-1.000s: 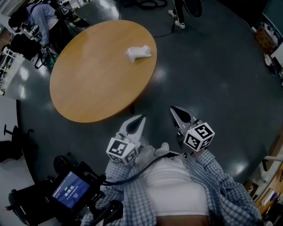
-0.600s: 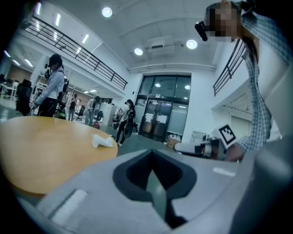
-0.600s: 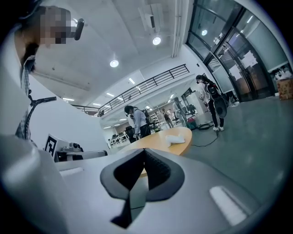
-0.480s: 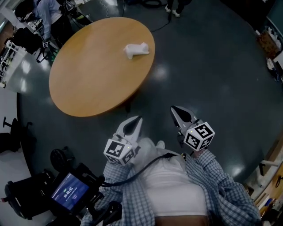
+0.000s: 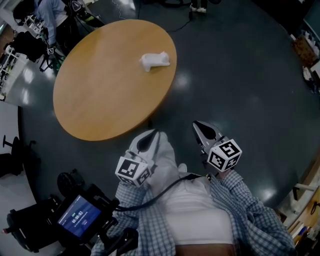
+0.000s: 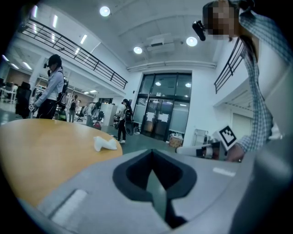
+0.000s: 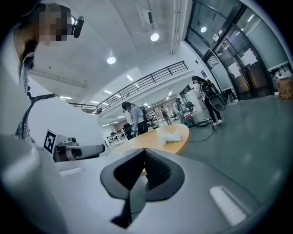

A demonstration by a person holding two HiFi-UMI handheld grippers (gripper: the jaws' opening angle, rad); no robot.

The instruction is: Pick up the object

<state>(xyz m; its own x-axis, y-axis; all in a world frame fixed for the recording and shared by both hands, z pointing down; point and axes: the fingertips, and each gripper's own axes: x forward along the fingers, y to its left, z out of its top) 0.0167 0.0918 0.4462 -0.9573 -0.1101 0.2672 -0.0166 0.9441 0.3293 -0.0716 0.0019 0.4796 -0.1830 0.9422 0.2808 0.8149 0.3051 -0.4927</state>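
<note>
A small white object [image 5: 154, 61] lies on the round wooden table [image 5: 110, 80], near its far right edge. It also shows as a white lump [image 6: 105, 144] in the left gripper view and as a white object [image 7: 169, 135] in the right gripper view. My left gripper [image 5: 150, 135] is held close to my body, just off the table's near edge, jaws together and empty. My right gripper [image 5: 199, 126] hangs over the dark floor to the right of the table, also shut with nothing between its jaws. Both are far from the object.
The dark floor [image 5: 235, 90] surrounds the table. A person [image 5: 50, 15] stands beyond the table at the far left among equipment. A device with a lit screen [image 5: 77, 216] sits at my lower left. Boxes [image 5: 300, 45] line the right edge.
The view has shifted slightly; the table now sits a little nearer my left gripper. Both grippers stay shut and held close to my body.
</note>
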